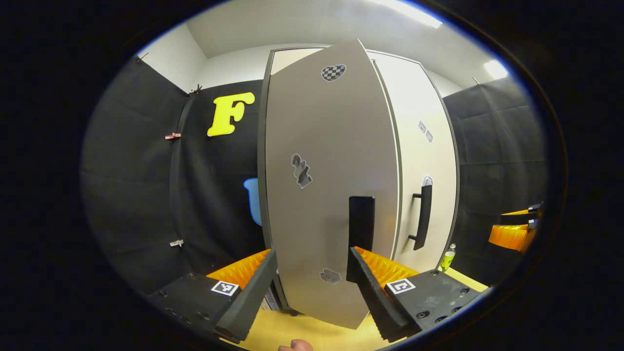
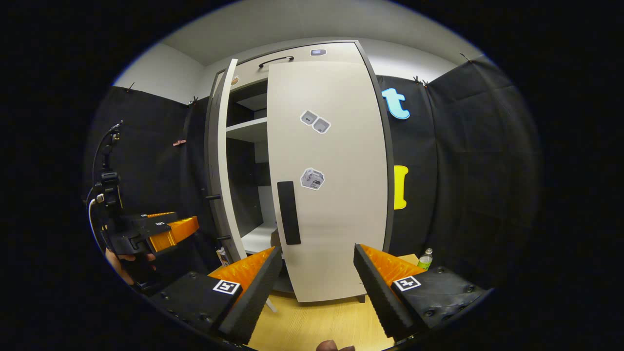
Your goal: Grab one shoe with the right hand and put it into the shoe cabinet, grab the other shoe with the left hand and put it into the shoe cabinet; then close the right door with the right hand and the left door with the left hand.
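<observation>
Right gripper view: right door (image 2: 336, 185) looks shut, left door (image 2: 222, 161) stands ajar beside the dark shelves of the shoe cabinet (image 2: 253, 129); shoes not made out inside. Risk, as a judgement: left door handle (image 1: 361, 224) sits close ahead of the left gripper (image 1: 312, 287), so a push off centre could slip past the edge, or a hard push could bounce the door back open. Left gripper jaws spread wide, holding nothing, door panel between them but contact unclear. Right gripper (image 2: 317, 287) equally spread, empty, well short of the door.
</observation>
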Tool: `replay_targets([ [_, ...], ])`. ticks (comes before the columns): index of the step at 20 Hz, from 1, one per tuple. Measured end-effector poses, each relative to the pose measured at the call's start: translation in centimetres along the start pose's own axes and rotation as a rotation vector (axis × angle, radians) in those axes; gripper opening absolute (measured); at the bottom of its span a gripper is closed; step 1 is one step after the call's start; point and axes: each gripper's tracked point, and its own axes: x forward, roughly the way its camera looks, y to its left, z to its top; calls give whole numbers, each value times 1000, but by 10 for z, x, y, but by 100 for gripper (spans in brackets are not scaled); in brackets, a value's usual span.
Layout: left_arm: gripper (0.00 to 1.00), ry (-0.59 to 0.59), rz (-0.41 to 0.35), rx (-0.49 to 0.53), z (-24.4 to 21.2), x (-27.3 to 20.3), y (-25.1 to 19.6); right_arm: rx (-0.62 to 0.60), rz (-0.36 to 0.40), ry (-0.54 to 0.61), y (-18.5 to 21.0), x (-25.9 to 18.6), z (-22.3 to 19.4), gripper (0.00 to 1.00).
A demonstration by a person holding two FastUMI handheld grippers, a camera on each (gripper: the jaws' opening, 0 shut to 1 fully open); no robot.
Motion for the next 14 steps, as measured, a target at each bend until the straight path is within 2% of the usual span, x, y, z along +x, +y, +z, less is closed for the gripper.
replay_targets([
  [6,94,50,-6,-3,-15,-20,-5,9,-1,5,5,-6,-3,98],
  [14,95,60,-25,5,-19,-52,-2,0,-29,-12,20,-20,-1,98],
])
